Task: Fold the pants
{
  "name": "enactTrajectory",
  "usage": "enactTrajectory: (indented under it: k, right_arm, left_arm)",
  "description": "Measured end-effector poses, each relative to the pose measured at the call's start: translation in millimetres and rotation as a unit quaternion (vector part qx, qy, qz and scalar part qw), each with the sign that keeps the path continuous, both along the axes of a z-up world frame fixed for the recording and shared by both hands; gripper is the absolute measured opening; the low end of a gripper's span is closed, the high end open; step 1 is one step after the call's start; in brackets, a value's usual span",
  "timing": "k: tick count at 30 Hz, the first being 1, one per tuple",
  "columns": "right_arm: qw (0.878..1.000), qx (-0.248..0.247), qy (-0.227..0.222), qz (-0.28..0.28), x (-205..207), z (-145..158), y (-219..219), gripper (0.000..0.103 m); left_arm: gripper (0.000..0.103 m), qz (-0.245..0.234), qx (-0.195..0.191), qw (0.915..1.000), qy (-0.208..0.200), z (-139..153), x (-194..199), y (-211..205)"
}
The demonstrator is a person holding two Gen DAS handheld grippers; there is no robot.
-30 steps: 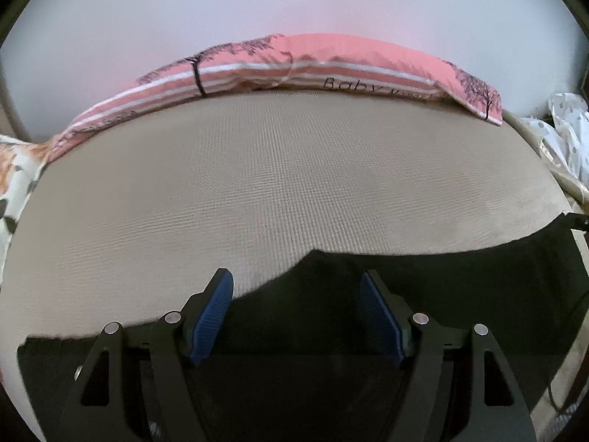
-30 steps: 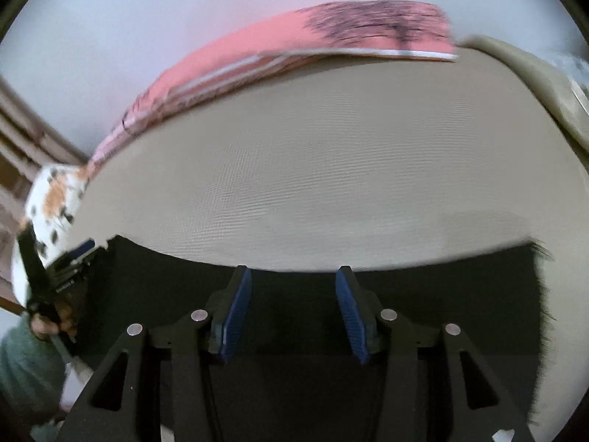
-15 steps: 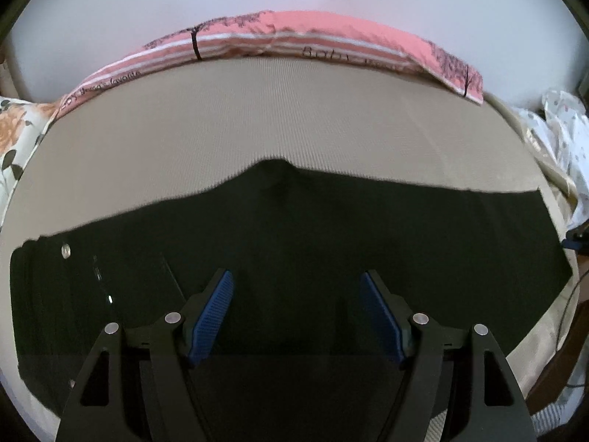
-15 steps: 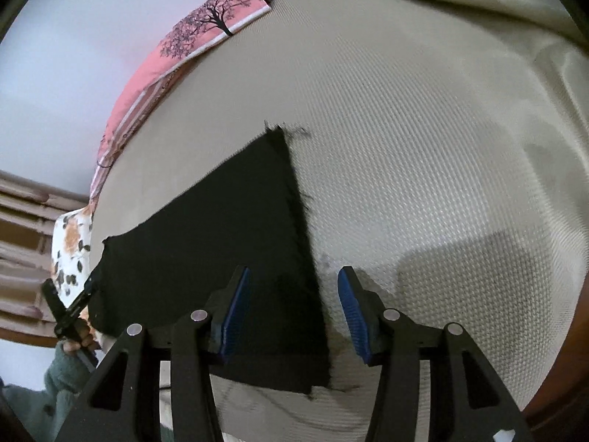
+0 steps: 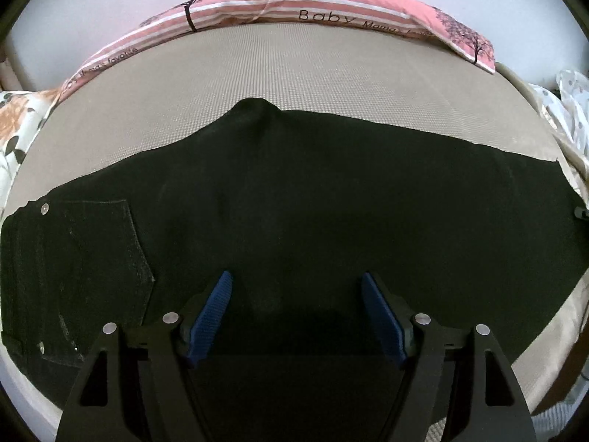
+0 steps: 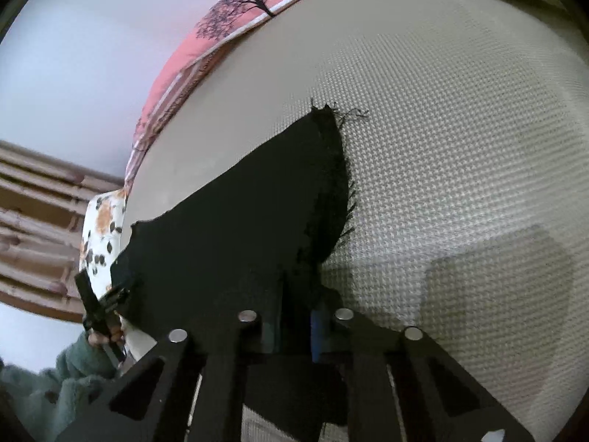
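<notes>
Left wrist view: black pants lie flat across the bed; the left gripper hovers over them, jaws wide and empty — it may pinch one layer only.

Right wrist view: the right gripper has its jaws closing on the frayed hem — a shallow bite there could slip.

A beige woven bed was seen, with black pants spread flat across it. A pink tree-printed pillow was laid along its far edge, and a floral cushion at one corner.
</notes>
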State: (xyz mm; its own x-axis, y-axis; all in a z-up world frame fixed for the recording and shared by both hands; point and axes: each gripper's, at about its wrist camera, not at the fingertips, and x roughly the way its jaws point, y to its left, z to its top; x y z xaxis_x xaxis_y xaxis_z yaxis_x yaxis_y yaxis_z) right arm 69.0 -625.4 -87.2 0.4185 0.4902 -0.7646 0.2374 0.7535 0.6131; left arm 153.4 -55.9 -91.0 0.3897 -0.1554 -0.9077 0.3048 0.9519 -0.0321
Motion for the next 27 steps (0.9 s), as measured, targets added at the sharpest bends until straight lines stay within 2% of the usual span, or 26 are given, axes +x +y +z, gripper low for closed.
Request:
enactTrajectory:
  k: [2,4,7,12,15,20,27]
  right_arm:
    - [1.0,-0.007,-0.003,-0.017,-3,6,4,0.008]
    - [0.999,0.011,-0.01,-0.041,-6,16,10,0.008]
    - [0.998,0.025,-0.033,-0.049,-5,40,32,0.008]
    - [0.996,0.041,-0.074,-0.014,18,78,94,0.008]
    - [0.996,0.044,-0.073,0.005,43,88,135,0.008]
    - [0.995,0.052,-0.062,0.052,84,83,207,0.008]
    - [0.989,0.045,-0.031,0.137,118,48,320,0.008]
  left_arm:
    - [0.074,0.0,-0.005,1.0,0.006,1,2,2]
    - [0.074,0.007,-0.016,0.9998,0.007,5,4,7]
    - [0.074,0.022,-0.031,0.9993,-0.002,15,8,20]
    - [0.074,0.045,-0.068,0.9965,-0.015,33,14,47]
    - [0.074,0.057,-0.083,0.9946,-0.027,42,13,64]
    - [0.074,0.068,-0.092,0.9928,-0.035,53,9,96]
    - [0.074,0.069,-0.11,0.9907,-0.043,64,1,133]
